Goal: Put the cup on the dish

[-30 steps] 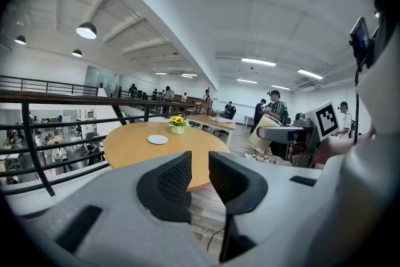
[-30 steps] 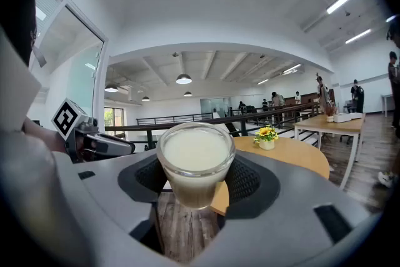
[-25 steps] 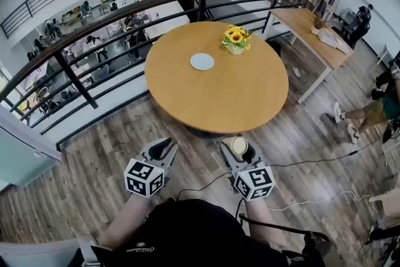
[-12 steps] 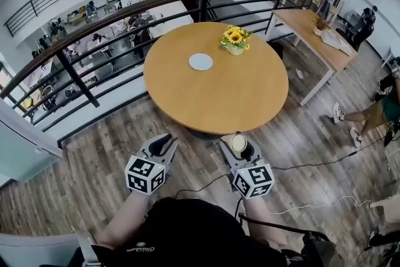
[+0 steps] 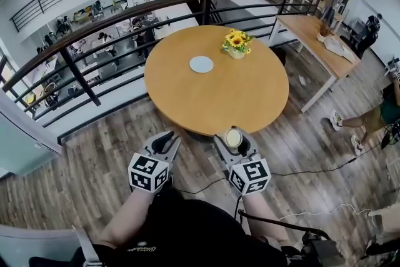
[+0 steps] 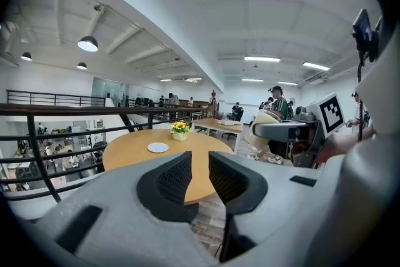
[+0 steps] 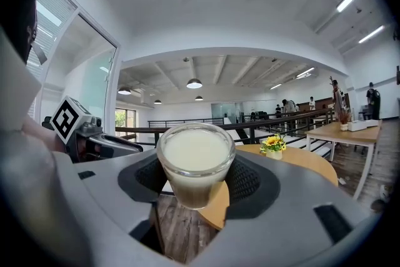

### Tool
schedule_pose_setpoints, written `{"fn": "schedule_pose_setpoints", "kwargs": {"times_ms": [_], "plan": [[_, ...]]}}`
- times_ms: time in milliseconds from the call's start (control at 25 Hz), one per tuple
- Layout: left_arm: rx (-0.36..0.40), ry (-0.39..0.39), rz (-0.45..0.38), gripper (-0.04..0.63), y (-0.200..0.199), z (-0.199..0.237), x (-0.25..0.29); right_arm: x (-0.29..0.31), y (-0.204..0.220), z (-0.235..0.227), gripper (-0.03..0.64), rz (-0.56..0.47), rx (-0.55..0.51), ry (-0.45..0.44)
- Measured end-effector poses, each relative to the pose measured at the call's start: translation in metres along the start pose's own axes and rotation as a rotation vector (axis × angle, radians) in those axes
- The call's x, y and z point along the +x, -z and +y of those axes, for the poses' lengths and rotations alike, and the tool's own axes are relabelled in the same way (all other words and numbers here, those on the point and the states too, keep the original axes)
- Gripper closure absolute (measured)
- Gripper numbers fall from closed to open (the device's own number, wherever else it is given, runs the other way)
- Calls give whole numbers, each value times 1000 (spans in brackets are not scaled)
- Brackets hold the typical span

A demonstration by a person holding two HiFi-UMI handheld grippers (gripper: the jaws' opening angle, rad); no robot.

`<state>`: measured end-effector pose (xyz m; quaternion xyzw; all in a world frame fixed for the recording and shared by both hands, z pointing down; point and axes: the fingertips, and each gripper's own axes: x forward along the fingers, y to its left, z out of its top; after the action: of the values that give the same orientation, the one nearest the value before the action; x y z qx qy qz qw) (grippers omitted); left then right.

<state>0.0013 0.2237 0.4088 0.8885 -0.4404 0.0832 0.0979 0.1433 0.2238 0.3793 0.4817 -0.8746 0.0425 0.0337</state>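
A small white dish lies on the far half of the round wooden table; it also shows in the left gripper view. A glass cup of pale milky liquid stands upright between the pads of my right gripper, which is shut on it. In the head view the cup hangs at the table's near edge, far short of the dish. My left gripper is beside it over the floor, jaws nearly together and holding nothing.
A pot of yellow sunflowers stands on the table just right of the dish. A black railing curves behind the table. A rectangular table and people stand at the right. Cables lie on the wooden floor.
Both grippers have come a little nearer the table's near edge, the cup still held. The table and dish stay put.
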Motion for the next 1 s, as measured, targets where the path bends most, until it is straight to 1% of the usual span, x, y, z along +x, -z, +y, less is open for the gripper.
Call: {"fn": "schedule_pose_setpoints", "kwargs": {"times_ms": [200, 360, 520, 760, 1000], "plan": [[-9, 5, 5, 511, 1, 9, 12, 13, 0, 1, 362, -2, 3, -24], [-17, 12, 5, 511, 1, 26, 28, 34, 4, -2, 362, 12, 0, -32], [-21, 30, 0, 511, -6, 48, 55, 64, 1, -12, 362, 18, -10, -31], [-20, 45, 12, 511, -24, 102, 93, 127, -8, -31, 362, 29, 2, 0], [9, 59, 17, 511, -55, 172, 134, 208, -25, -44, 362, 39, 11, 31]]}}
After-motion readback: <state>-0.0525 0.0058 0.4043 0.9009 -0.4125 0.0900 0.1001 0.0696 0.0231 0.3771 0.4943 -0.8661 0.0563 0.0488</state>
